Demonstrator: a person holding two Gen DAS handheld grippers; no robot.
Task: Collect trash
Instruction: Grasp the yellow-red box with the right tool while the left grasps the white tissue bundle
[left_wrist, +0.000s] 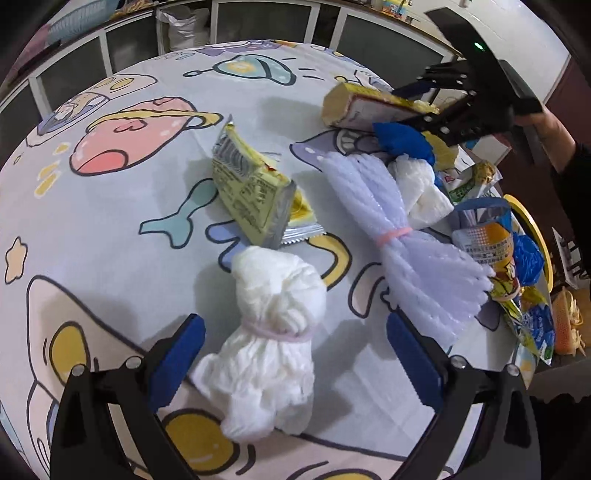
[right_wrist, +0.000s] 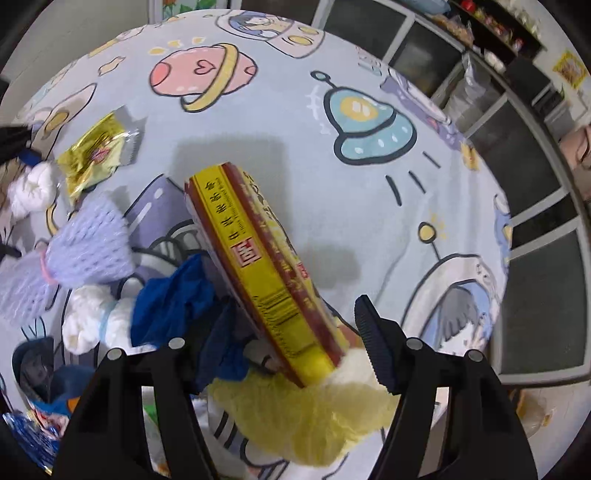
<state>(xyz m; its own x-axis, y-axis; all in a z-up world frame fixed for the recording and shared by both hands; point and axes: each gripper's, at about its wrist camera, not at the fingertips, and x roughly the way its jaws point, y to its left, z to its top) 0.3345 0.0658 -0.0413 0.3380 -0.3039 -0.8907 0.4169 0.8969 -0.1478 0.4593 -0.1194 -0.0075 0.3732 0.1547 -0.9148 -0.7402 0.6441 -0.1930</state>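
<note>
My left gripper (left_wrist: 295, 354) is open, its blue pads on either side of a white tissue bundle (left_wrist: 269, 354) tied with a pink band. Beyond it lie a yellow-green foil packet (left_wrist: 251, 188) and a lilac foam net (left_wrist: 399, 225). My right gripper (right_wrist: 295, 332) stands open around a yellow and red carton (right_wrist: 258, 266), which is tilted up off the cloth; I cannot tell whether the pads grip it. The right gripper also shows in the left wrist view (left_wrist: 439, 107), with the carton (left_wrist: 369, 105). A blue crumpled bag (right_wrist: 173, 295) and yellow foam (right_wrist: 314, 413) lie by it.
The table carries a cartoon-print cloth (left_wrist: 129, 240). More wrappers (left_wrist: 491, 254) and a second white bundle (left_wrist: 421, 192) pile up at the right edge, beside a yellow-rimmed bin (left_wrist: 532, 229). A gold packet (right_wrist: 99, 147) lies at far left in the right wrist view. Cabinets (right_wrist: 535, 258) line the room.
</note>
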